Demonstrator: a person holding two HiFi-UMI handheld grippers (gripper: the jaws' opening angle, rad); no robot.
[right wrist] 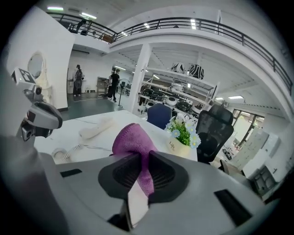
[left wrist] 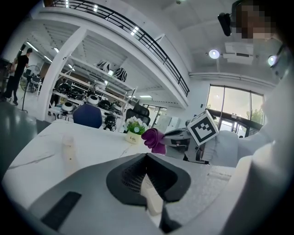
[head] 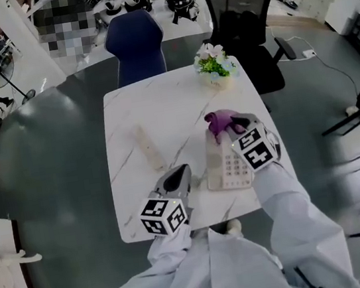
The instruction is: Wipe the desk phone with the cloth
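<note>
Cloth [head: 219,121], one, pinched in right hand-held gripper [head: 230,127] by one desk phone [head: 228,167]; left hand-held gripper [head: 181,172] pressed together.

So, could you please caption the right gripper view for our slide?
Right tool shut on the purple cloth, with the phone handset and flowerpot on the table beyond.

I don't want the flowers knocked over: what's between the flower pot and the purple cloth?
Nothing: the head view shows only bare tabletop between flower pot and cloth.

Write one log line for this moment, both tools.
right tool: shut on purple cloth, at far edge of desk phone | left tool: shut, empty
</note>
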